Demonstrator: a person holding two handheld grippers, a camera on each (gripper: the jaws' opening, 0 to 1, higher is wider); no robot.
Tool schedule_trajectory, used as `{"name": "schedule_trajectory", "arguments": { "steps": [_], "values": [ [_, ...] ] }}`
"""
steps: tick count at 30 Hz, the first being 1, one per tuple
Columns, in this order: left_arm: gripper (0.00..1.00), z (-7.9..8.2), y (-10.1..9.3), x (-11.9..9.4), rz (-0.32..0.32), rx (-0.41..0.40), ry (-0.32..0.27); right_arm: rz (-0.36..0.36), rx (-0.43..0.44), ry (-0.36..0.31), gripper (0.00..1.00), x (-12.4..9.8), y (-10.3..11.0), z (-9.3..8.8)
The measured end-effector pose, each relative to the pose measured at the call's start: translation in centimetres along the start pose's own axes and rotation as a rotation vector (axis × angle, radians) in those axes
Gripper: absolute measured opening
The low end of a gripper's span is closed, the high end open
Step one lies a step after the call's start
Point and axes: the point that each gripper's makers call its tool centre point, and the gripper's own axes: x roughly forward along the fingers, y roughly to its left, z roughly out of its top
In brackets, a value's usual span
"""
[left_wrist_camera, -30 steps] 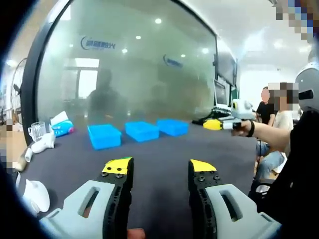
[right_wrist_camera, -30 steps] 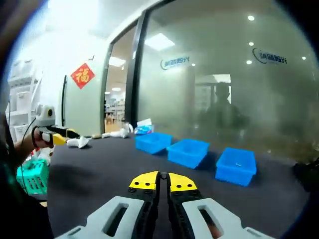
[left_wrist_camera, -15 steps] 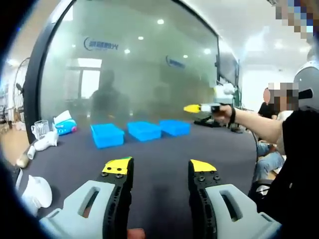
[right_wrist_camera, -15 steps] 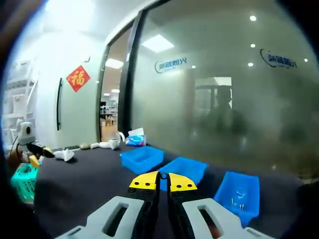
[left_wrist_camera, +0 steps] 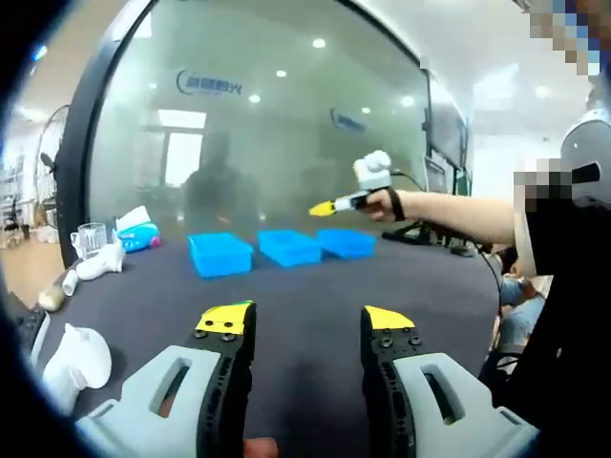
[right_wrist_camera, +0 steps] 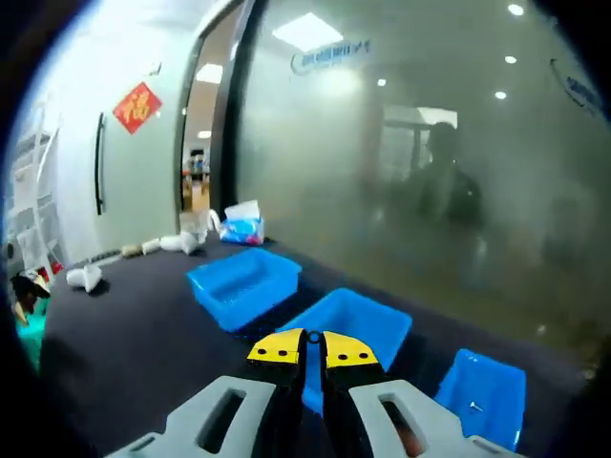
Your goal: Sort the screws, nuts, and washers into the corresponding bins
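Observation:
Three blue bins stand in a row on the dark table: left bin [left_wrist_camera: 220, 255], middle bin [left_wrist_camera: 289, 247], right bin [left_wrist_camera: 346, 242]. My left gripper [left_wrist_camera: 305, 320] hangs open over the near part of the table, nothing between its yellow-tipped jaws. A person's hand holds my right gripper [left_wrist_camera: 325, 206] in the air just above the bins. In the right gripper view its jaws [right_wrist_camera: 313, 348] are shut together, right over the middle bin [right_wrist_camera: 348, 324], with the left bin [right_wrist_camera: 243, 284] and the right bin [right_wrist_camera: 482, 396] on either side. A small pale piece lies in the right bin.
A frosted glass wall [left_wrist_camera: 267, 134] runs behind the table. A glass cup [left_wrist_camera: 88, 239], a tissue pack [left_wrist_camera: 138, 231] and white objects [left_wrist_camera: 76, 355] sit along the table's left side. A person's arm [left_wrist_camera: 458, 212] reaches in from the right.
The right gripper has swung leftward and forward from the table's right side to above the bins, which now loom larger in its view. The left gripper stays open and has barely shifted.

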Motion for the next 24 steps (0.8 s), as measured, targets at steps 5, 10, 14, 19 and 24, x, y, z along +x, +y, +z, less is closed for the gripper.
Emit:
{"name": "schedule_trajectory", "arguments": {
  "steps": [5, 10, 14, 19, 24],
  "values": [
    [0.43, 0.1, -0.1, 0.0, -0.002, 0.000, -0.002, -0.009, -0.034, 0.131, 0.03, 2.3, -0.3, -1.6],
    [0.43, 0.0, -0.1, 0.1, -0.002, -0.004, -0.005, -0.021, -0.061, 0.154, 0.04, 3.5, -0.9, -1.9],
    [0.43, -0.1, -0.1, 0.0, 0.001, -0.007, -0.003, -0.037, -0.051, 0.168, 0.04, 4.1, -1.3, -2.4],
    [0.43, -0.3, -0.1, 0.0, 0.003, -0.019, -0.009, -0.058, -0.073, 0.114, 0.17, 4.1, -1.3, -1.9],
    [0.43, -0.4, 0.1, 0.0, 0.009, -0.023, -0.007, -0.083, -0.128, 0.018, 0.44, 3.5, -1.2, -0.5]
  ]
}}
